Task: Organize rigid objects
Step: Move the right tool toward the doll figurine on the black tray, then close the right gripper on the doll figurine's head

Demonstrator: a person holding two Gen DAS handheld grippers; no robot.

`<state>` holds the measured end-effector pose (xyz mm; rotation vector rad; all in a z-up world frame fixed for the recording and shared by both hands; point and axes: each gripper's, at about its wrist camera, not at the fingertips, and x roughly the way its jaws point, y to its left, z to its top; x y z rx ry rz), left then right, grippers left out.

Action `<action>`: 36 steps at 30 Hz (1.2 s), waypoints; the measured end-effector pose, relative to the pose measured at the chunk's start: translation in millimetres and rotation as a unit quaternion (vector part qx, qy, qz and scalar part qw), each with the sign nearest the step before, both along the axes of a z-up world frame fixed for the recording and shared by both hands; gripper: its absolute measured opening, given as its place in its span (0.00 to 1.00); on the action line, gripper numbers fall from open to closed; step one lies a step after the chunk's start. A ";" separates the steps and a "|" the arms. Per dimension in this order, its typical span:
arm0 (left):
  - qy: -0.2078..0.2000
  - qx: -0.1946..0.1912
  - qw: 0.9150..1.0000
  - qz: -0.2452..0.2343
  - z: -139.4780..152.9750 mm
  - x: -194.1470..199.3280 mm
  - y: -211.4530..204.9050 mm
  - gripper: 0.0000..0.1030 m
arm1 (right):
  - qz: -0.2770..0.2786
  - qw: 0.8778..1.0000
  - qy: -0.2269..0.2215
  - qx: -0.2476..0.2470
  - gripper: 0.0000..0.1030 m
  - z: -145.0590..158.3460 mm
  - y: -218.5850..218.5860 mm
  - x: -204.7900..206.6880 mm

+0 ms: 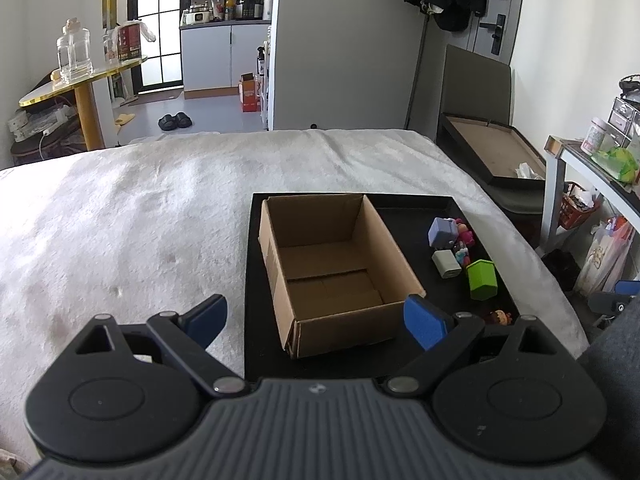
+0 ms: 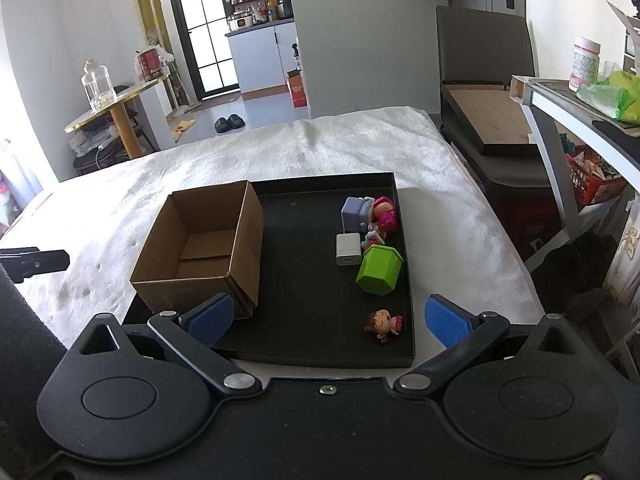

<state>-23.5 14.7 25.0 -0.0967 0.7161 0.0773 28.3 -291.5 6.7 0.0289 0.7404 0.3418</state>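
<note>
Both grippers have their jaws spread wide with nothing between the blue pads. The left gripper (image 1: 316,320) hangs low over the near edge of the black tray (image 1: 256,280), its pads to either side of the near end of the cardboard box (image 1: 332,272). The right gripper (image 2: 328,318) also hangs over the tray's near edge, with the left pad in front of the box's near corner and the right pad just past the tray's right rim. The box sits upright in the left half of the tray, top flaps gone or folded away, and holds nothing. The toys all lie in the right half of the tray: a small doll (image 2: 382,324) with a red dress lies closest to the near edge; farther in is a green block (image 2: 378,270), tipped on its side; a white charger (image 2: 348,249) lies just left of the block; beyond them are a lilac box-shaped toy (image 2: 356,214) and a pink figure (image 2: 384,210) against the right rim. The tray rests on a white fluffy blanket (image 2: 240,156).
</note>
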 end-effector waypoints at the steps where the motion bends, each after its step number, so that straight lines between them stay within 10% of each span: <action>1: 0.001 0.000 1.000 0.001 -0.8 -0.3 0.0 0.92 | 0.000 1.000 0.001 0.001 1.00 -0.6 0.1 1.2; 22: 0.033 0.007 0.999 0.032 -29.8 32.1 14.0 0.91 | 0.019 1.000 0.014 -0.005 0.99 -32.2 11.0 28.7; 36: 0.058 0.009 0.997 0.049 -51.7 70.5 13.4 0.88 | -0.001 0.998 0.065 0.003 0.68 -73.1 3.9 63.5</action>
